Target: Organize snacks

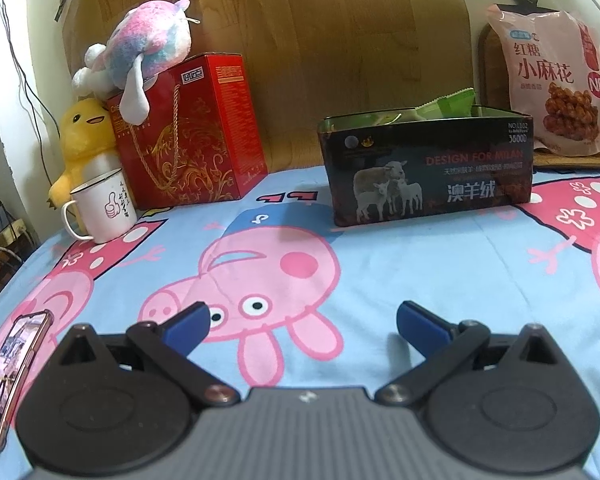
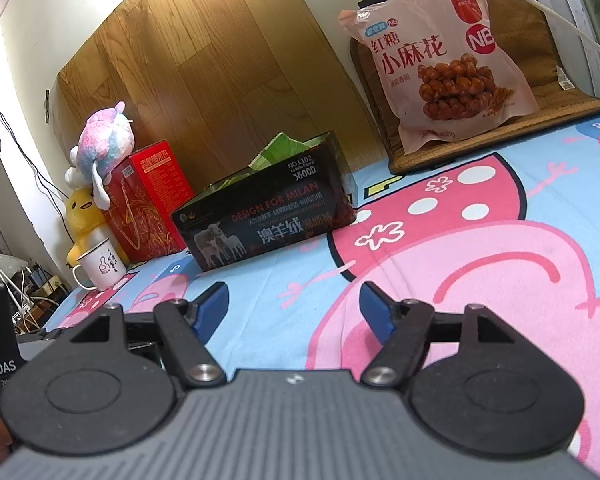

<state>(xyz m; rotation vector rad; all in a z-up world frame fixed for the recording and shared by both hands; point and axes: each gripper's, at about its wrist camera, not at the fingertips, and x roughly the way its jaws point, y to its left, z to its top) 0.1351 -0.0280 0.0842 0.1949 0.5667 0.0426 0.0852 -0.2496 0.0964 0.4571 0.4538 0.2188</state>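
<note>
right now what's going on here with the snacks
Nothing is being held. Both grippers, left and right, hover open and empty over the cartoon bedsheet. The dark tin box ahead already holds green snack packets. A big pink snack bag leans on a cushion further back, untouched.

On the cartoon-pig bedsheet (image 1: 380, 280) stand one dark tin box (image 1: 426, 168), one red gift box (image 1: 192, 132), one white mug (image 1: 104, 208) and one phone (image 1: 8, 372). There are two plush toys: one yellow duck (image 1: 85, 136) and one pink-and-blue one (image 1: 148, 48). One pink snack bag (image 1: 552, 80) leans at the far right edge, and a few green packets (image 1: 452, 104), too bunched to count, show in the tin.
</note>
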